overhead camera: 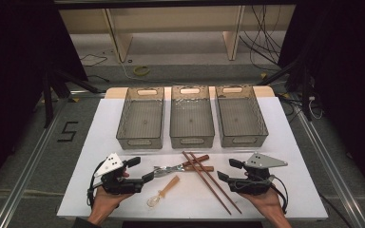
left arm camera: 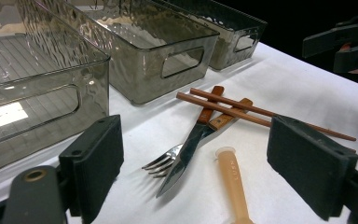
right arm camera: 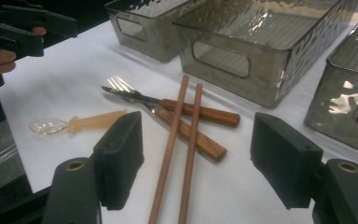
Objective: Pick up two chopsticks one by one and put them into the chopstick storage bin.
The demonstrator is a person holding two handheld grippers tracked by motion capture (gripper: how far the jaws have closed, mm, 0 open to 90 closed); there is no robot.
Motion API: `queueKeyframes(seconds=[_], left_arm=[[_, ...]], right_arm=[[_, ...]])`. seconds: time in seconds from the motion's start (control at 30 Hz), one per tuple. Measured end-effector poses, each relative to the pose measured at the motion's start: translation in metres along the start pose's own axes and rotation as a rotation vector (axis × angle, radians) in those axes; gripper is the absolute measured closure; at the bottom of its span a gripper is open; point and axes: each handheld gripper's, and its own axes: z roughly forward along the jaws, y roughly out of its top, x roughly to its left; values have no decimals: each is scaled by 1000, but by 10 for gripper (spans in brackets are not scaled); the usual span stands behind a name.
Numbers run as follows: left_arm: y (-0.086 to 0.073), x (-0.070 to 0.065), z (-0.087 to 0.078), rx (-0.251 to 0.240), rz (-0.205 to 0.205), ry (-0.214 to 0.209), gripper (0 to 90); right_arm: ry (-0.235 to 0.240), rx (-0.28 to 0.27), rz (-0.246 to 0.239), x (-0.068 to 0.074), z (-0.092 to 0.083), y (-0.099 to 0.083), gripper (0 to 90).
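A knife [overhead camera: 171, 169] and a fork [overhead camera: 197, 168] with wooden handles lie crossed on the white tabletop [overhead camera: 275, 142]. A pair of brown chopsticks [overhead camera: 209, 181] lies over their handles. A spoon [overhead camera: 164, 190] with a peach handle and a clear bowl rests nearer me. My left gripper [overhead camera: 141, 169] stands open just left of the blades, with nothing between its pads. My right gripper [overhead camera: 226, 170] is open to the right of the chopsticks and holds nothing. In the left gripper view the knife [left arm camera: 186, 149], fork [left arm camera: 161, 161] and spoon [left arm camera: 233, 179] lie ahead of the jaws. In the right gripper view the chopsticks [right arm camera: 172, 140] run out between the jaws.
Three grey see-through bins stand side by side at the back: left [overhead camera: 139, 141], middle [overhead camera: 192, 140], right [overhead camera: 242, 139]. Nothing lies in them. The table's front edge is close under my hands. Cables and wooden legs lie on the floor beyond.
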Motion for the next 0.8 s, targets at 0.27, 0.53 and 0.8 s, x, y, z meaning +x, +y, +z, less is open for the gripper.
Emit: queueKeyframes(seconds=[0.27,0.53,0.8], left_arm=[[0,0,0,0,-2,1,179],[0,0,0,0,-1,2,179],[0,0,0,1,1,2,179]], right_arm=[[-3,72,-17,1,4,15,373],[8,221,-27,3,22,25,431],[-2,389,-40,6,45,23,511]])
